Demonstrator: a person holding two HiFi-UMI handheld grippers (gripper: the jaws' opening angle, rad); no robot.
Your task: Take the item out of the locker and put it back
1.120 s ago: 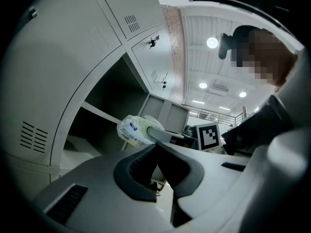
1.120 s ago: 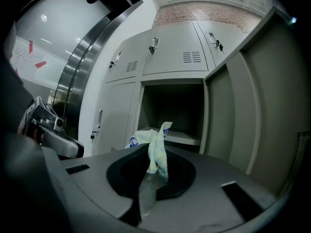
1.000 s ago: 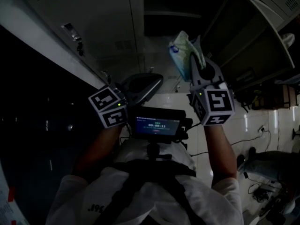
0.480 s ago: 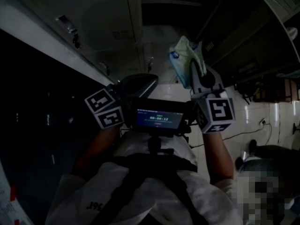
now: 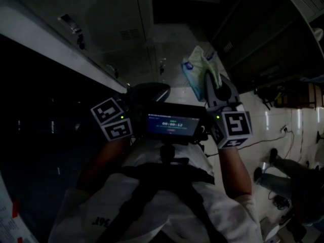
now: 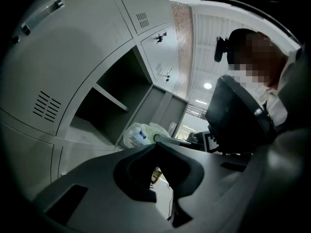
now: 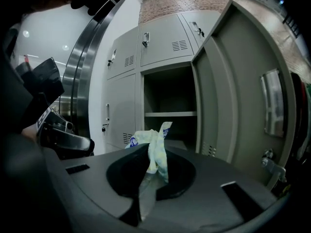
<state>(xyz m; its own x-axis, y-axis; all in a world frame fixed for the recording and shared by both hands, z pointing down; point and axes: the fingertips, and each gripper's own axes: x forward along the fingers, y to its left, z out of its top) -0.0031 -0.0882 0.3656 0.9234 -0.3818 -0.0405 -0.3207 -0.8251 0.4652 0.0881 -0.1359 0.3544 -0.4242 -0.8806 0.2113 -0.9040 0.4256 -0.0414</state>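
The room is dim, with a wall of grey lockers (image 7: 160, 42) and a shiny white floor (image 5: 273, 130). One locker (image 7: 170, 98) stands open. It is dark inside and has a flat shelf (image 7: 170, 114) across it. Its tall door (image 7: 238, 106) swings out to the right.

A person in a white shirt (image 5: 152, 206) with black straps stands in front of the lockers. A small glowing screen (image 5: 171, 125) sits at the person's chest, between the two hands.

The right gripper (image 5: 209, 80) is lifted up in front of the open locker. Its jaws are squeezed tight on a soft packet (image 5: 193, 70). The packet is pale green and white with a blue label. It sticks up above the jaws in the air, outside the locker, and part of it hangs down between them.

The left gripper (image 5: 147, 91) is lower, just left of the screen. Its jaws are pressed together with nothing in them.

Each gripper has a cube with black and white squares, one on the left (image 5: 112, 118) and one on the right (image 5: 233, 128).
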